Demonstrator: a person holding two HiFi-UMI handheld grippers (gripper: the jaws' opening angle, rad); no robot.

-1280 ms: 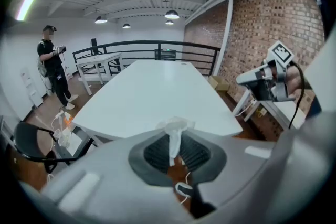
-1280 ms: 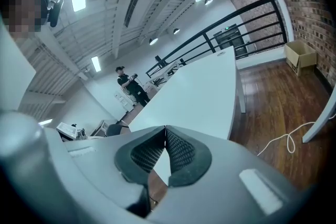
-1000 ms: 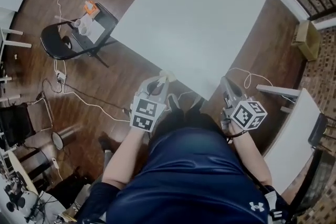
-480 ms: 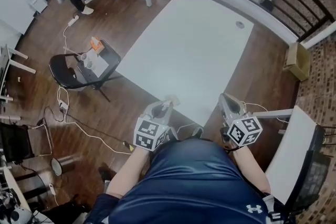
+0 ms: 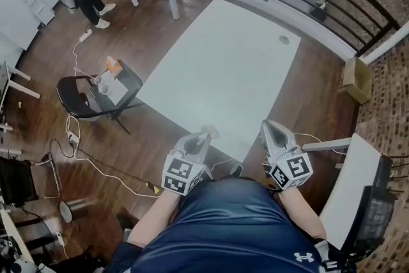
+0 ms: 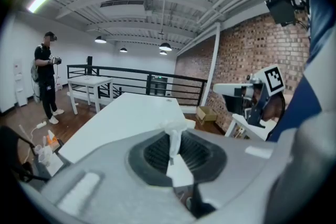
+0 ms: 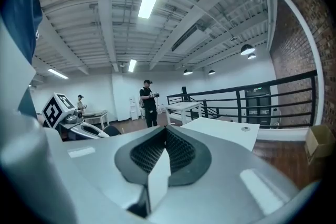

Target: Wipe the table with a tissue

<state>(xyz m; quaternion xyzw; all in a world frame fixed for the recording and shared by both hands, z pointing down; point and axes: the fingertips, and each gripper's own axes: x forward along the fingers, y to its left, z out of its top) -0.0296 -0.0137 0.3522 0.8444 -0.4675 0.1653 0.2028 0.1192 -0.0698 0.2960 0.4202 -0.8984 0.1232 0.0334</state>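
- Your left tool (image 5: 204,137) pinches the tissue (image 6: 172,136) at the 6 o'clock edge of the surface (image 5: 223,54); press it flat, then sweep toward 12 o'clock.
- Your right tool (image 5: 268,128) is closed on nothing; keep it clear.

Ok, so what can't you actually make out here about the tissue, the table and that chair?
Tissue: full size unknown. The left gripper view shows only a twisted strip pinched in the left gripper, and the head view blurs it.
Table: any dirt or spill is too small to tell in the head view. The gripper bodies hide its near end in both gripper views.
Chair: the things on it are too small to identify in the head view.
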